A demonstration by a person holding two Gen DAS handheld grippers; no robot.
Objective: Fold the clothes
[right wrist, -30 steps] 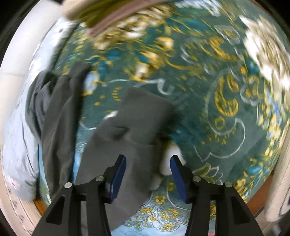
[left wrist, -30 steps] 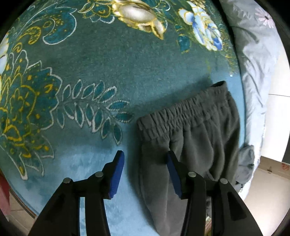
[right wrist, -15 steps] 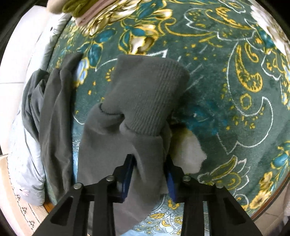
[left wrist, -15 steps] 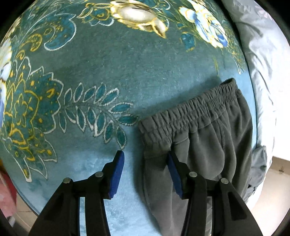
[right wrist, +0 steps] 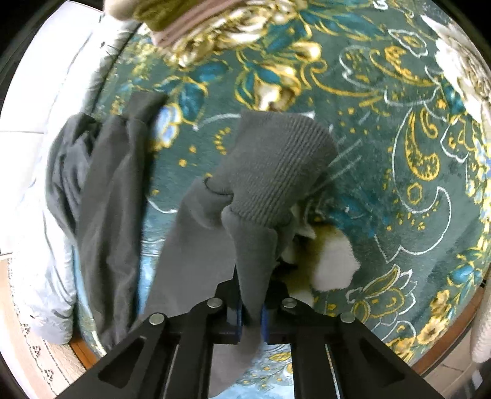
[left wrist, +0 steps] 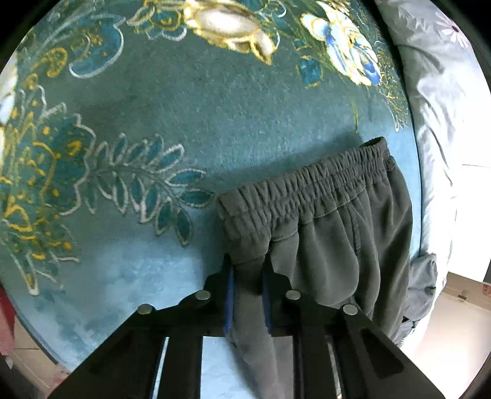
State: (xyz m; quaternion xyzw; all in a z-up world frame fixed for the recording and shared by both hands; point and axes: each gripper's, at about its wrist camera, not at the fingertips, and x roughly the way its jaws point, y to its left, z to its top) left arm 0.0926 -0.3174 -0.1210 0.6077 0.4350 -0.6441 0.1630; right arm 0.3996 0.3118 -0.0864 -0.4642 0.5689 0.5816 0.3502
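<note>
Dark grey trousers (left wrist: 331,233) lie on a teal flowered blanket (left wrist: 190,116). In the left wrist view their gathered elastic waistband (left wrist: 307,187) runs across the middle. My left gripper (left wrist: 247,273) is closing on the waistband's left corner, and its blue pads pinch the cloth. In the right wrist view a trouser leg ends in a ribbed cuff (right wrist: 276,162), which hangs forward, lifted off the blanket. My right gripper (right wrist: 251,307) is closing on that leg just behind the cuff, fabric squeezed between its pads. The rest of the trousers (right wrist: 104,221) trails off to the left.
A pale grey flowered quilt (left wrist: 438,129) lies along the blanket's edge, with floor tiles beyond. A stack of olive and pink clothes (right wrist: 172,21) sits at the far top of the right wrist view. The blanket's wooden-edged border (right wrist: 445,346) is near at lower right.
Both grippers went from open to clamped on the trousers: the left on the waistband corner, the right on the leg behind the cuff. The cuff end has risen and folded forward.
</note>
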